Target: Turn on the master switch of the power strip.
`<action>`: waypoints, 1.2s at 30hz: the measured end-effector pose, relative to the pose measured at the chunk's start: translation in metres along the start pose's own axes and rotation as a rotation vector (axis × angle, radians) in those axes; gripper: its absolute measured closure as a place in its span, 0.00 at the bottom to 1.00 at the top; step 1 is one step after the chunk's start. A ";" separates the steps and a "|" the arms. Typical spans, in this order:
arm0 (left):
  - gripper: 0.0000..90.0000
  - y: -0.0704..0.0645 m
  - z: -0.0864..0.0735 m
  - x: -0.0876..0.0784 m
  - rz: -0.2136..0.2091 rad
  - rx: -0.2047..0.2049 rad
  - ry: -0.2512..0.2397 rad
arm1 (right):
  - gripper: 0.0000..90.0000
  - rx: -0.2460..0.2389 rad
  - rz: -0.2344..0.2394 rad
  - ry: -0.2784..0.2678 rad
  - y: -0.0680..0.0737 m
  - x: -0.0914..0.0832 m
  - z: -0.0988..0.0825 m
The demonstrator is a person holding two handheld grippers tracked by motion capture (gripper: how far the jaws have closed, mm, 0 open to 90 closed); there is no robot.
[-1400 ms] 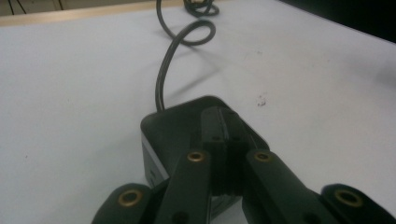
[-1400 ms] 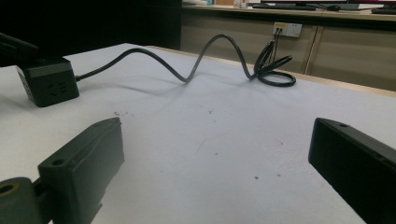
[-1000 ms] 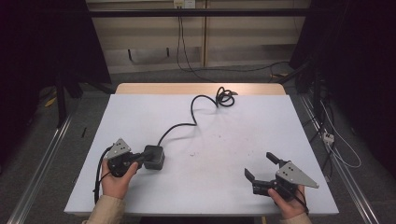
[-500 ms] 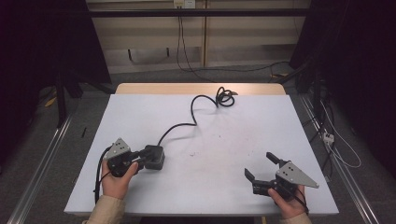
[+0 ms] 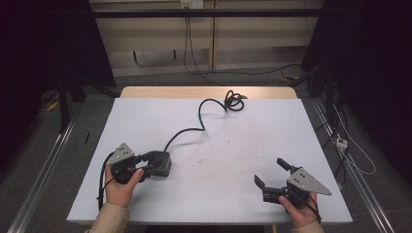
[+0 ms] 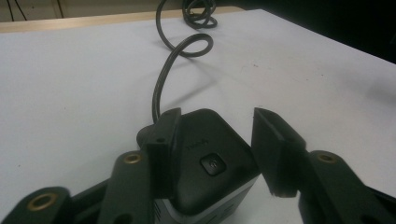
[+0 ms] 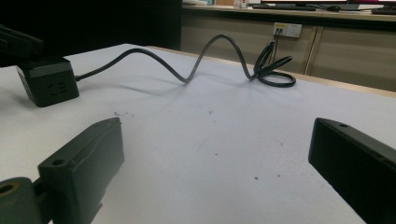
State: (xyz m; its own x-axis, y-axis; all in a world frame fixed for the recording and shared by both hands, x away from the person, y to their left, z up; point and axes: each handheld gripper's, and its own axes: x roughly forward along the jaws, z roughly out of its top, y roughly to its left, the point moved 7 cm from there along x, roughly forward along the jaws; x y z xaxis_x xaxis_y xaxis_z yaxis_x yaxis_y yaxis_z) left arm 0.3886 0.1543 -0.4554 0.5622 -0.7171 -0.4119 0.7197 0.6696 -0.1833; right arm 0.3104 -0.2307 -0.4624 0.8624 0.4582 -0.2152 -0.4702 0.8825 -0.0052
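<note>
A black power cube point(image 5: 164, 164) with a button on top point(image 6: 212, 164) sits on the white table point(image 5: 218, 145) at the near left. Its black cable point(image 5: 201, 109) snakes back to a coil point(image 5: 234, 102) by the far edge. My left gripper point(image 5: 151, 165) straddles the cube and its jaws have just been opening. In the left gripper view point(image 6: 217, 119) one jaw lies along the cube's side and the other stands off it with a gap. My right gripper point(image 5: 269, 171) rests open at the near right, nothing between its jaws point(image 7: 217, 128); the cube point(image 7: 46, 84) shows far off.
A wooden strip point(image 5: 209, 92) borders the table's far edge. Behind it cables hang from a wall socket point(image 5: 192, 4). A power strip point(image 5: 341, 142) and loose cables lie on the floor at the right. Metal rails run along both sides of the table.
The left gripper's jaws have spread apart from the power cube, which stays where it was. Neither hand has shifted, and the right gripper looks the same.
</note>
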 end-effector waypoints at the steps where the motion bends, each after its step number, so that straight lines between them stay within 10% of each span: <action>1: 0.58 0.000 0.000 0.000 -0.001 0.001 0.001 | 0.03 0.000 0.001 0.001 0.000 0.000 0.000; 36: 0.14 0.000 0.001 -0.007 -0.002 -0.011 0.000 | 0.03 -0.001 0.002 0.004 0.001 0.000 0.000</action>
State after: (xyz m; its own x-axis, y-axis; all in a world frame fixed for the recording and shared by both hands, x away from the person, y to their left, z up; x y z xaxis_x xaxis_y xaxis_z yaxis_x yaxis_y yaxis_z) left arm 0.3850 0.1597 -0.4521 0.5609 -0.7182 -0.4118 0.7164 0.6703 -0.1934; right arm 0.3104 -0.2300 -0.4623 0.8605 0.4600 -0.2190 -0.4725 0.8813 -0.0054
